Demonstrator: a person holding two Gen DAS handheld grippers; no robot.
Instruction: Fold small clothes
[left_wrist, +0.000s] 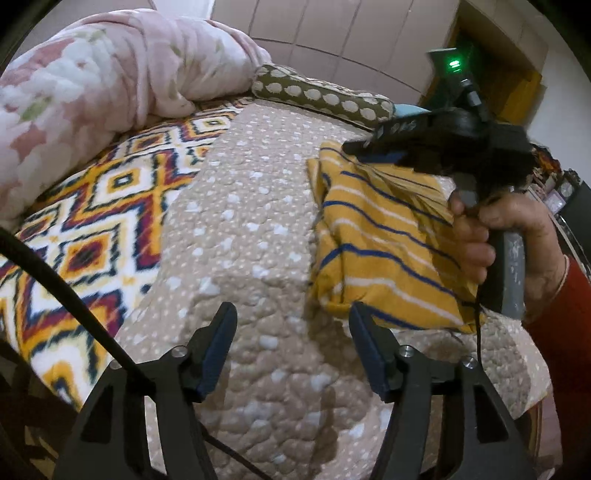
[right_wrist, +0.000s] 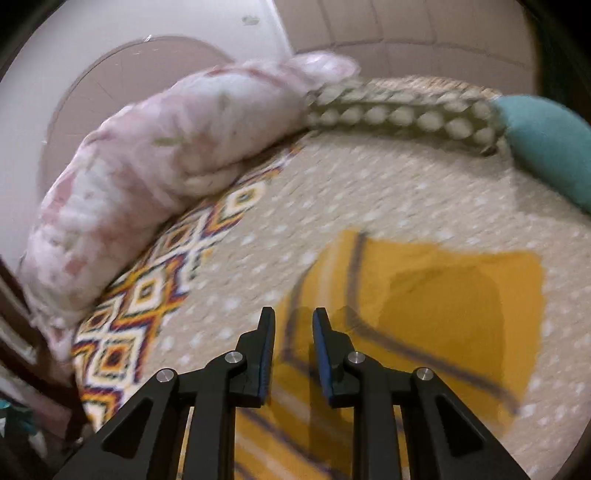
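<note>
A small yellow garment with blue and white stripes (left_wrist: 384, 243) lies folded over on the beige dotted quilt (left_wrist: 251, 229). My left gripper (left_wrist: 291, 314) is open and empty, hovering over the quilt just left of the garment's near corner. My right gripper (left_wrist: 354, 146) hangs above the garment's far part in the left wrist view. In the right wrist view, which is blurred, the right gripper (right_wrist: 293, 317) has a narrow gap between its fingers, nothing in it, and sits above the garment (right_wrist: 424, 310).
A pink floral blanket roll (left_wrist: 88, 85) lies along the back left. A patterned diamond blanket (left_wrist: 96, 229) covers the left of the bed. A dotted brown bolster (left_wrist: 321, 96) and a teal pillow (right_wrist: 550, 144) line the far edge.
</note>
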